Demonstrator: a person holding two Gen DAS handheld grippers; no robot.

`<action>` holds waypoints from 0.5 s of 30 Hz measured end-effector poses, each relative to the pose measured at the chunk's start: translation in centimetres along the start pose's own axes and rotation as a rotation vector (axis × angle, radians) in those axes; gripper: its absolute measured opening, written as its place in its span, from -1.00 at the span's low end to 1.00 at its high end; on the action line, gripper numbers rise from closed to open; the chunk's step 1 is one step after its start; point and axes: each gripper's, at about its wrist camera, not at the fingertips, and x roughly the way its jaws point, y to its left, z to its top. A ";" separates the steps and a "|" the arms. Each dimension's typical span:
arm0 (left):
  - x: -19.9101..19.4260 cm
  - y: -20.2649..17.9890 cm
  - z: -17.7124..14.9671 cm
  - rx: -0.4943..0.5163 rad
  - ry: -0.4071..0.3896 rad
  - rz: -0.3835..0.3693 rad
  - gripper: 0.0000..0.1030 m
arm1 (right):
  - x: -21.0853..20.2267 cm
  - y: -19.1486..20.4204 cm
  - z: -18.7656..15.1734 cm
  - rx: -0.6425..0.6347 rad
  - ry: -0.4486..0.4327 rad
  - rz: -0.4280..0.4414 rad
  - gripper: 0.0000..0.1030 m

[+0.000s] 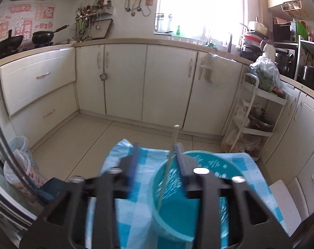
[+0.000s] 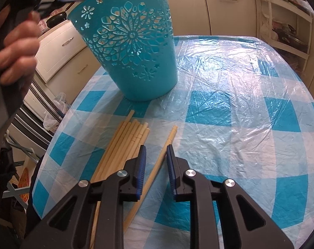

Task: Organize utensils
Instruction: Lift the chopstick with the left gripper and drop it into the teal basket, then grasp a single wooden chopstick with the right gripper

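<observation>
**Fingers spread over the bucket and over a lone chopstick**

Fingers of the left gripper [image 1: 157,151] are seen spread apart above the mouth of the turquoise bucket [image 1: 177,207]; a single pale chopstick [image 1: 169,166] stands between them, close to the right-hand finger, and whether that pad touches it cannot be told because the view is blurred. Its long axis runs steeply, the rounded end up and the lower end sunk inside the bucket.

The right gripper [image 2: 156,161] is held low over the table with its blue-padded fingers [image 2: 142,161] parted a little; a separate chopstick [image 2: 157,166] lies flat between them, and no pad is seen pressing on it. Its long axis runs from the near edge away toward the bucket, tilted slightly rightward. Just to its left, a bundle of chopsticks [image 2: 123,145] is laid side by side, pointed the same way, the far ends near the bucket's base.

The table is covered by a blue-and-white checked cloth [image 2: 240,124] under a wrinkled clear plastic sheet. The bucket [image 2: 132,47], pierced with flower cut-outs, is stood on it. A hand [image 2: 17,51] is seen at the upper left of the right wrist view.

Cream kitchen cabinets [image 1: 123,78], a tiled floor, a bright window [image 1: 200,4], two black woks [image 1: 42,37] on the counter and a white tiered trolley [image 1: 258,114] are visible around.
</observation>
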 end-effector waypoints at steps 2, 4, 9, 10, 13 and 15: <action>-1.6 1.8 -0.8 -0.018 -0.021 0.018 0.20 | 0.1 0.4 0.1 -0.022 0.006 -0.029 -0.67; -2.8 3.4 -1.5 -0.028 -0.016 0.021 0.31 | 0.2 0.6 0.0 -0.043 0.008 -0.068 -0.83; -5.0 7.7 -4.3 -0.081 0.015 0.043 0.53 | 0.2 1.1 0.4 -0.146 0.068 -0.108 -0.83; -5.1 8.4 -5.0 -0.086 0.030 0.045 0.54 | 0.2 0.8 0.5 -0.147 0.091 -0.090 -0.83; -4.0 10.2 -8.1 -0.098 0.123 0.040 0.57 | 0.1 0.0 1.0 -0.150 0.142 -0.098 -0.80; -2.8 10.6 -10.1 -0.100 0.191 0.031 0.57 | 0.3 0.4 1.1 -0.176 0.159 -0.123 -0.80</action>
